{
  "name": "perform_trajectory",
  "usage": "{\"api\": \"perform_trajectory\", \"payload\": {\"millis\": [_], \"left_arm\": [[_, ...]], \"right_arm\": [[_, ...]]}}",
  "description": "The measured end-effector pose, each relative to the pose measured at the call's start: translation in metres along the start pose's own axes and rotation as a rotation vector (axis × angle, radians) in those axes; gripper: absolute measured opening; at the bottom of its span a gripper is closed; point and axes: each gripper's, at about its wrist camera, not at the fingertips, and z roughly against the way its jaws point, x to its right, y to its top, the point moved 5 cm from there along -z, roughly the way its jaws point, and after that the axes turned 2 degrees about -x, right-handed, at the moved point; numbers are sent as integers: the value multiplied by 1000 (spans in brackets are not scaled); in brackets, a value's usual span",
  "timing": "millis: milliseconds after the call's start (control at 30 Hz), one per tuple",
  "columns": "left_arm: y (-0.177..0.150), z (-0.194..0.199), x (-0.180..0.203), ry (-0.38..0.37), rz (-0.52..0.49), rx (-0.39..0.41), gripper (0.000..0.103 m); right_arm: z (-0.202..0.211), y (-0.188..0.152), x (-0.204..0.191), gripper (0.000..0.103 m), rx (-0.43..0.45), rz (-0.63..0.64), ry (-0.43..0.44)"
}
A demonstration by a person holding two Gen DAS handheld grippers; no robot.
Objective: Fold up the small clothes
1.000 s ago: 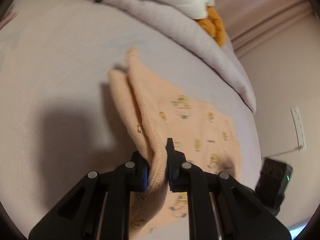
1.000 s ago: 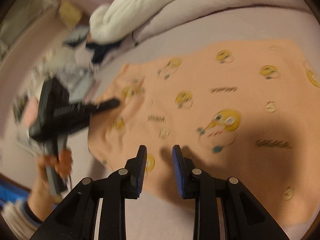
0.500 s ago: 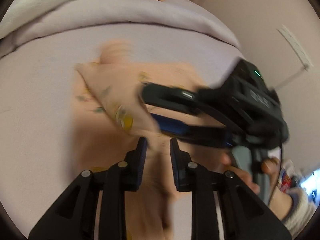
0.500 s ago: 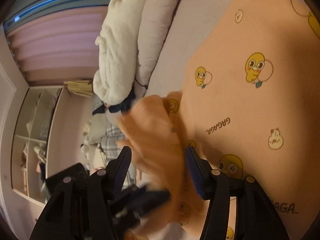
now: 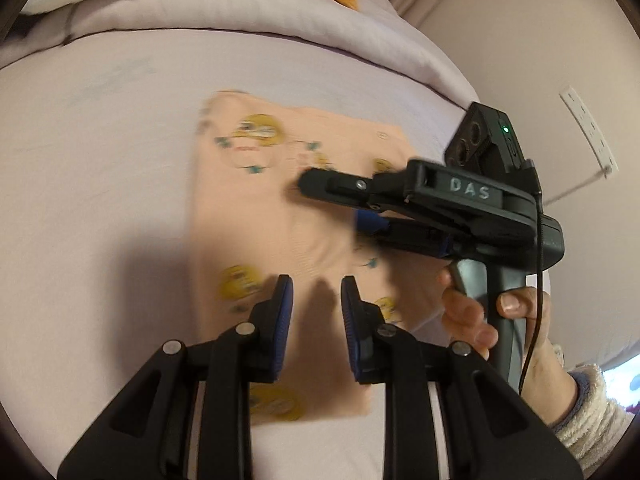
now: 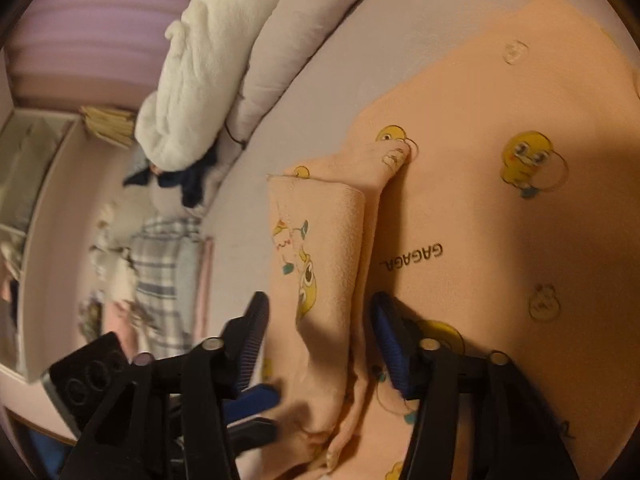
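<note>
Two handheld grippers work over one peach garment [image 5: 296, 216] printed with yellow cartoon figures, which lies on a lilac bed sheet [image 5: 100, 152]. In the left wrist view, the left gripper [image 5: 316, 300] hovers above the near part of the garment; its jaws stand slightly apart with nothing between them. The right gripper [image 5: 332, 200], held by a hand [image 5: 480, 312] in a fleecy sleeve, reaches across the cloth. In the right wrist view, the right gripper's jaws are closing around a folded-over flap [image 6: 320, 248] of the garment; whether the pads press it cannot be told. A white plush blanket [image 6: 200, 68] lies at the far edge of the bed.
</note>
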Motion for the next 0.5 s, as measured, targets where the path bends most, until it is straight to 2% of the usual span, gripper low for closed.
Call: {"api": "perform_trajectory", "payload": {"millis": [33,67,100,233,500], "left_arm": [[-1,3,-5,3,15,6,23],[-3,6,-9,3,30,11,23],[-5,10,-12,1,45,15,23],[-16,20,-18,-10,82,29,24],[-20,21,-11,-40,83,26,24]], "right_arm": [[-3,1,-1,36,2,20,-37],[-5,2,0,22,4,31,-62],[-5,1,2,12,6,40,-73],[4,3,0,9,50,84,-104],[73,24,-13,8,163,184,-172]]}}
